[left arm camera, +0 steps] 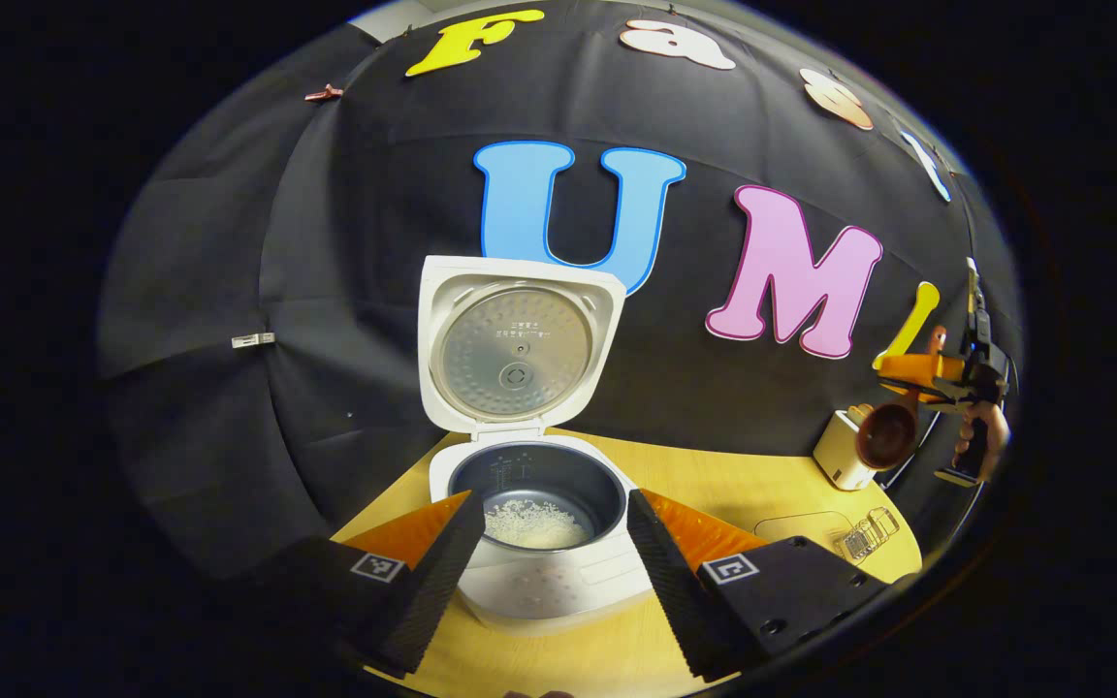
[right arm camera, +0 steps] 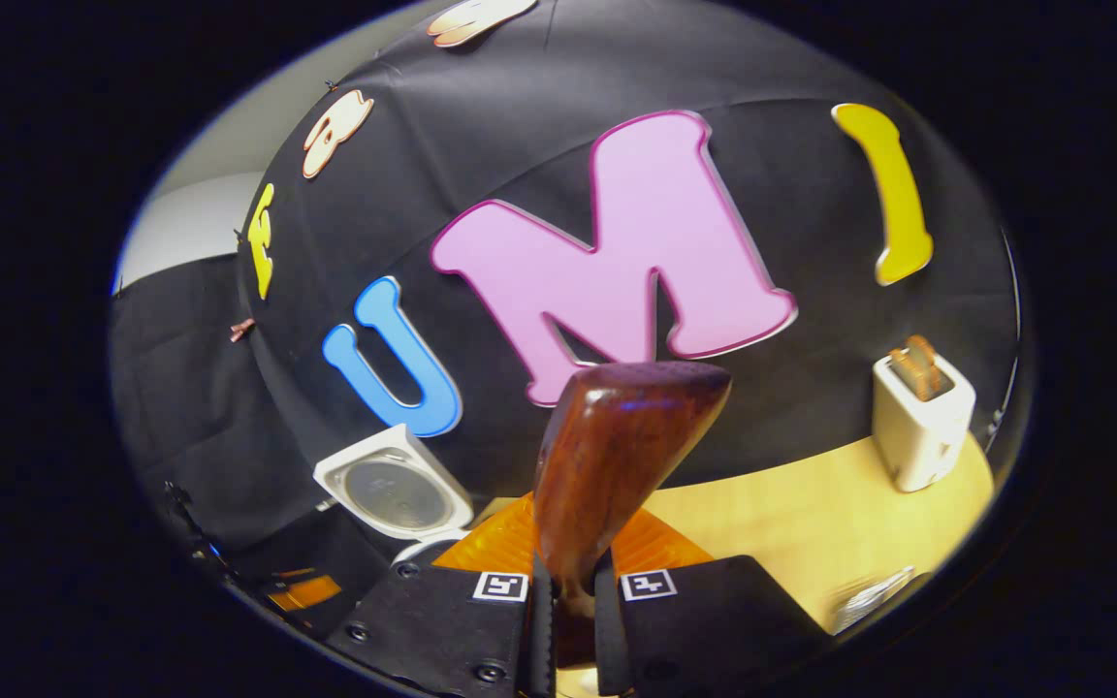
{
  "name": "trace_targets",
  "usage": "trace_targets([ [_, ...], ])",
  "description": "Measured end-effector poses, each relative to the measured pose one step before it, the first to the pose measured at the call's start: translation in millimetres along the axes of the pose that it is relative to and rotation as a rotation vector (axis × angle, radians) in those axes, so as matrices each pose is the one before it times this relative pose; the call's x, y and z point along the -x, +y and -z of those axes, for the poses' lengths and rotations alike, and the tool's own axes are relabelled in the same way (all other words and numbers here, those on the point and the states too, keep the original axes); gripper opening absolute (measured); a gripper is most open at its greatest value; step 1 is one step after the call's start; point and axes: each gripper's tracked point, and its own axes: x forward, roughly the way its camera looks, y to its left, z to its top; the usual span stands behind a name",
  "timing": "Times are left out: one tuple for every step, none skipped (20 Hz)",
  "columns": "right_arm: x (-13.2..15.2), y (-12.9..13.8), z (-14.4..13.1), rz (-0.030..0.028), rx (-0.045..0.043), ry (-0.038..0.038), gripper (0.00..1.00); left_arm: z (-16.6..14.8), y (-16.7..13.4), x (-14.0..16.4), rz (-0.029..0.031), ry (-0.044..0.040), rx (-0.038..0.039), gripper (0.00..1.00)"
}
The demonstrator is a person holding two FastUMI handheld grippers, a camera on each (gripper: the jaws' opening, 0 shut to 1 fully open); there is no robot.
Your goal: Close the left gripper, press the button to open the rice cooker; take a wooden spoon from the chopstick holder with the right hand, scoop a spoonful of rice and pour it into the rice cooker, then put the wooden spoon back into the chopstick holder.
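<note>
Rice cooker point(left arm camera: 539, 523) sits on the wooden table point(left arm camera: 714, 475), centre of left gripper view, lid point(left arm camera: 517, 349) up and upright at the far side, metal inner plate facing the camera. Dark inner pot point(left arm camera: 537, 490) exposed; a small heap of white rice point(left arm camera: 534, 525) lies on its bottom. In right gripper view the cooker point(right arm camera: 394, 490) shows at lower left, lid raised.

Wooden spoon point(right arm camera: 607, 465): held by right gripper point(right arm camera: 566, 611), handle pinched between both fingers, jaws narrow, bowl end up and tilted slightly right, above the table. No rice discernible on it from this angle. In left gripper view the spoon's point(left arm camera: 886, 436) bowl hangs at far right, just in front of the chopstick holder, w/ the right gripper point(left arm camera: 927, 378) above it and a hand point(left arm camera: 980, 436) behind.

Chopstick holder point(left arm camera: 845, 451): cream box, far right on table; right gripper view shows it point(right arm camera: 919, 422) w/ brown utensil tops sticking out.

Left gripper point(left arm camera: 549, 562): jaws wide apart, holding nothing, fingers either side of the cooker's front, not touching as far as can be told.

Clear plastic item point(left arm camera: 869, 533) lies on table near right edge; type unclear.
</note>
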Motion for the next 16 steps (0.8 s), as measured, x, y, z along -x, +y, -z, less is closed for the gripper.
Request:
trace_targets([
  [16.45, -27.62, -4.64, 0.03468, 0.01083, -0.00362, 0.20, -1.21, -7.00, 0.63, -0.00212, 0.00078, 0.00966, 0.95],
  [11.36, -23.31, 0.33, 0.03155, 0.01780, 0.00060, 0.20, -1.71, -6.22, 0.58, -0.00235, -0.00123, 0.00408, 0.95],
  [10.95, -27.23, -0.12, 0.04327, 0.02339, 0.00502, 0.20, -1.89, -5.32, 1.22, -0.00600, -0.00146, -0.00492, 0.95],
  [5.57, -19.65, 1.97, 0.02483, 0.01285, 0.00663, 0.20, -1.94, -4.96, 1.95, -0.00185, -0.00176, -0.00416, 0.95],
  [8.57, -27.94, 5.02, 0.03639, 0.01361, 0.00833, 0.20, -2.83, -6.95, 2.38, -0.00036, -0.00539, -0.00263, 0.95],
  [4.58, -23.21, 6.05, 0.03129, 0.01403, 0.01121, 0.20, -2.07, -8.05, 4.07, 0.00174, -0.00264, 0.00360, 0.95],
  [2.30, -20.06, 8.45, 0.02953, 0.01485, 0.01155, 0.20, 0.27, -4.72, 2.39, 0.00113, 0.00101, 0.00574, 0.95],
  [-2.66, -18.06, 10.01, 0.02353, 0.01303, 0.01309, 0.20, 0.16, -7.52, 4.05, -0.00023, 0.00375, 0.00774, 0.95],
  [-4.26, -20.42, 13.94, 0.03165, 0.00078, 0.02015, 0.20, -0.46, -8.45, 5.57, -0.00077, 0.00266, 0.00264, 0.95],
  [-4.69, -11.62, 10.54, 0.01420, -0.00962, 0.01338, 0.20, -0.17, -3.08, 3.07, -0.00559, 0.00266, -0.00744, 0.95],
  [-7.98, -15.05, 18.25, 0.01924, -0.01014, 0.02261, 0.20, 0.92, -3.55, 3.84, -0.00922, 0.00274, -0.01292, 0.95],
  [-5.55, -7.51, 10.03, 0.00747, -0.01081, 0.01850, 0.20, -0.82, -3.16, 3.88, -0.01202, 0.00572, -0.00852, 0.95],
  [-9.49, -5.01, 9.07, -0.00259, -0.00425, 0.01209, 0.20, 0.90, -1.00, 4.22, -0.01517, 0.00581, 0.00048, 0.95],
  [-8.48, -4.77, 10.14, -0.00139, 0.01055, 0.01768, 0.20, 0.08, -1.29, 3.64, -0.01341, 0.00363, 0.00467, 0.95],
  [-10.14, 1.10, 9.93, -0.02474, -0.01150, 0.01558, 0.20, -0.59, -0.84, 7.58, -0.02353, -0.00309, -0.00069, 0.95],
  [-4.70, -1.09, 7.45, -0.00426, 0.00110, 0.01163, 0.20, -0.24, 1.10, 4.39, -0.01345, -0.00199, -0.00054, 0.95],
])
